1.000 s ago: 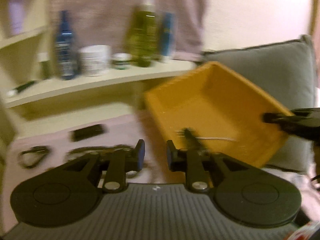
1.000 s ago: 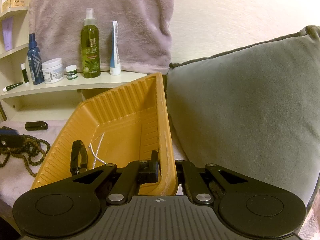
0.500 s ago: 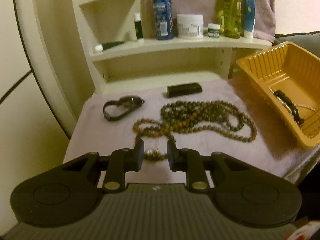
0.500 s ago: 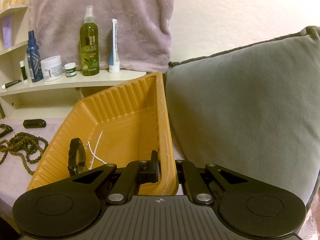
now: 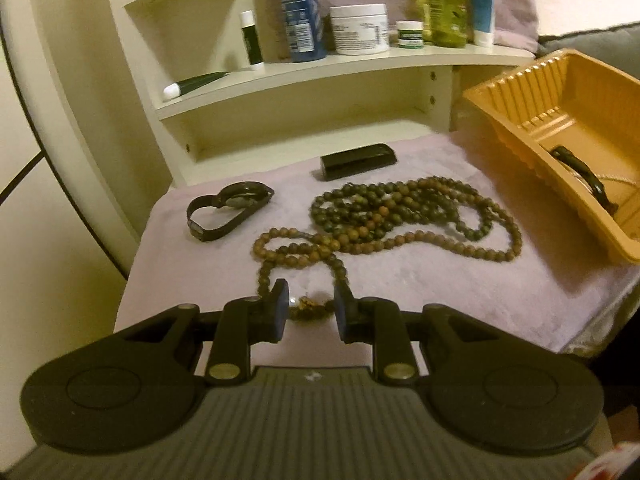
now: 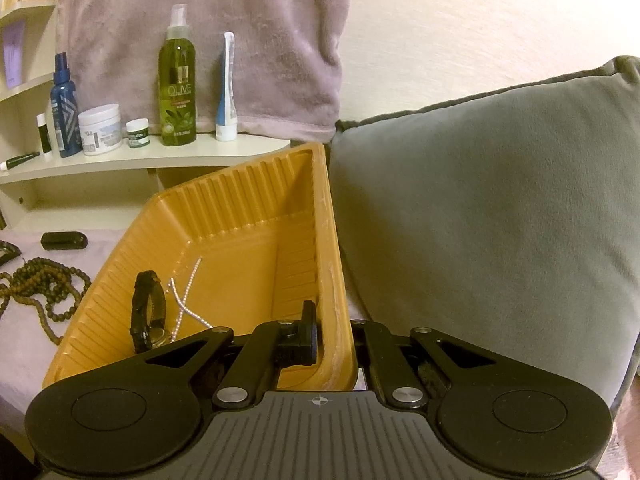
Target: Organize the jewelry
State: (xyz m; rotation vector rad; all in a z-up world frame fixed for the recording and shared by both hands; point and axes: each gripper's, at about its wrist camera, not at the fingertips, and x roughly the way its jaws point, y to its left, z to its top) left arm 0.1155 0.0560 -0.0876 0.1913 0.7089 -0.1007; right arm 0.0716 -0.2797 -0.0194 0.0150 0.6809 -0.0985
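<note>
The ribbed orange plastic tray (image 6: 240, 216) looks slightly glossy; the lilac plush cloth (image 5: 440, 292) matt; brown beads (image 5: 400, 216) perhaps wooden.

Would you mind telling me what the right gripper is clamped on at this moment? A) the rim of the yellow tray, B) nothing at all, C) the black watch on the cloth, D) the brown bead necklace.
A: in the right wrist view the right gripper is shut on the side wall of the yellow tray, one finger inside it and one outside.
</note>
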